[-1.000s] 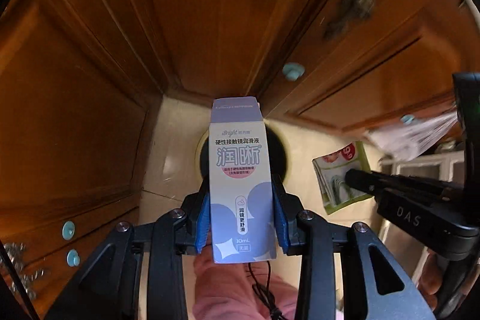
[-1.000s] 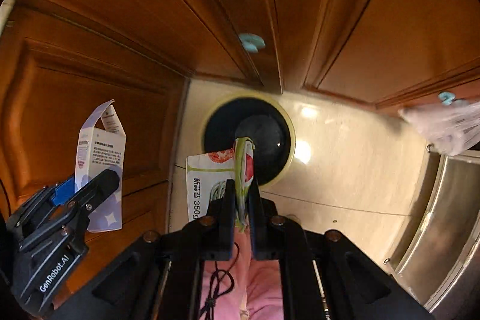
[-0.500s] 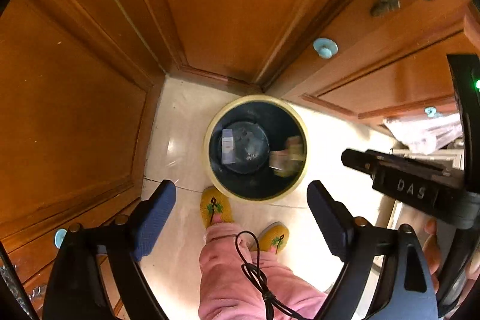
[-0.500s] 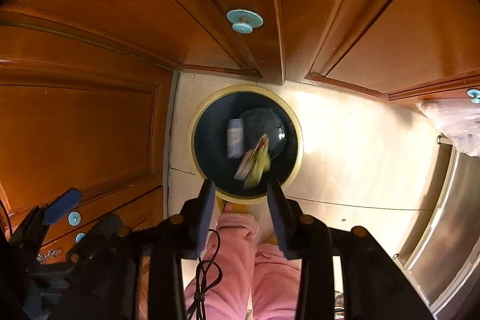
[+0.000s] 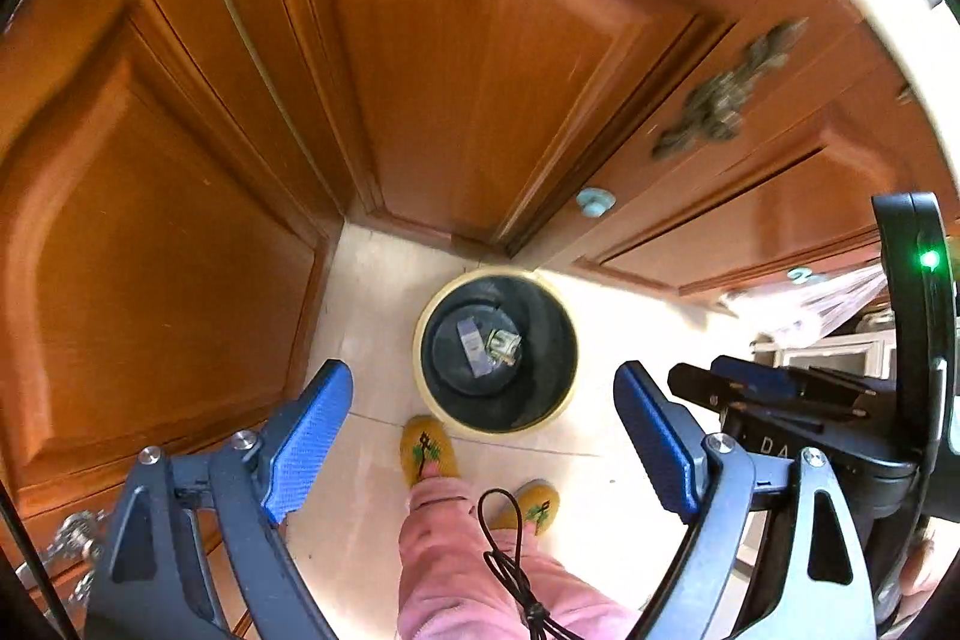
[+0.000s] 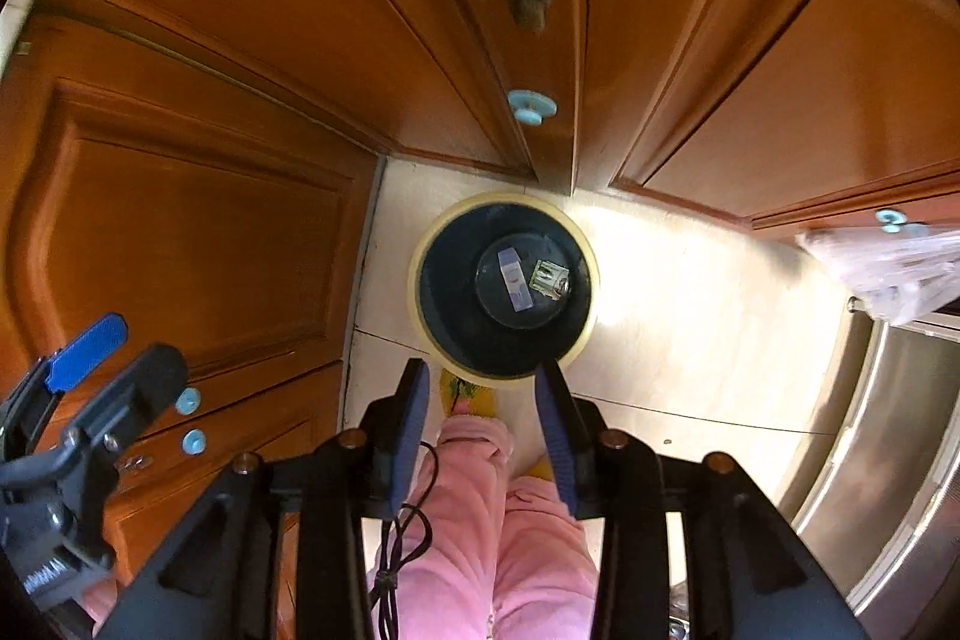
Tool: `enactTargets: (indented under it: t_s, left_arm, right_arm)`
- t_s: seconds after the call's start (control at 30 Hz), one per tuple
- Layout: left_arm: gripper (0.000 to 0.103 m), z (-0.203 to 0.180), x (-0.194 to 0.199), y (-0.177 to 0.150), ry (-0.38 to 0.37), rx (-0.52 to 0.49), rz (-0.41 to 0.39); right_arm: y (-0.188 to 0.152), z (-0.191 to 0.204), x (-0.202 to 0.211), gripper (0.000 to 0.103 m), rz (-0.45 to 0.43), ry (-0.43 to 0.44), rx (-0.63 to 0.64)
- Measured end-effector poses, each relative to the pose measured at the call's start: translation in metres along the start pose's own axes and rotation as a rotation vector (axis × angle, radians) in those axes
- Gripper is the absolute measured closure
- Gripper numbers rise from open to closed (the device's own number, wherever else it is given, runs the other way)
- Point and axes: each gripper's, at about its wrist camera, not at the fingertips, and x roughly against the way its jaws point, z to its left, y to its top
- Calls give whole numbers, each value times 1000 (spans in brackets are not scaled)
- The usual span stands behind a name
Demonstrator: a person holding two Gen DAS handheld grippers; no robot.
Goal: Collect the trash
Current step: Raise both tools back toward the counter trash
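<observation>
Change: both pieces of trash have left the jaws since a second ago and now lie in the bin; both grippers sit higher above it.
Left gripper (image 5: 483,433): jaws spread wide with nothing between them, blue pads facing each other, pointing down at the floor.
Cabinets (image 5: 150,250): orange-brown wooden doors wrap round the corner behind the bin, with pale blue knobs (image 6: 532,106).
Bin (image 6: 423,244): round, dark inside with a cream rim, standing on the pale tiled floor (image 6: 690,316) in the cabinet corner.
Box (image 6: 515,279): small lavender carton, flat on the bin's bottom, left of centre.
Wrapper (image 6: 550,278): green and white packet, just beside the box on its right, also at the bottom.
Person: pink trouser legs (image 6: 516,520) and yellow slippers (image 5: 427,451) next to the bin's near rim.
Right gripper (image 6: 483,433): jaws partly parted, gripping nothing.
</observation>
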Motion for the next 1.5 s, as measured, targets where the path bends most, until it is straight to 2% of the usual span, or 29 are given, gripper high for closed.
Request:
enactTargets:
  t_s: [0.2,0.47,0.77,0.9,1.17,1.37,1.5]
  left_arm:
    - [15,-11,75,-1,-17,-7,-82]
    - [15,-35,180,6,-3,-50,-227]
    - [15,-70,266,8,103,-117,-445]
    - [15,-77,286,14,98,-118,-492]
    - [15,-84,326,31,138,-111,-558]
    - [15,-78,339,58,162,-110,-612]
    - [15,-69,341,87,176,-118,-639]
  right_arm:
    - [-20,11,83,66,-99,-13,45]
    - [-44,24,200,66,-319,8,97]
    - [-63,29,298,66,-540,11,153]
    - [-65,30,326,66,-607,26,168]
    - [-62,35,368,66,-721,39,194]
    - [-41,41,380,66,-757,38,184]
    - [-19,45,385,66,-781,32,163]
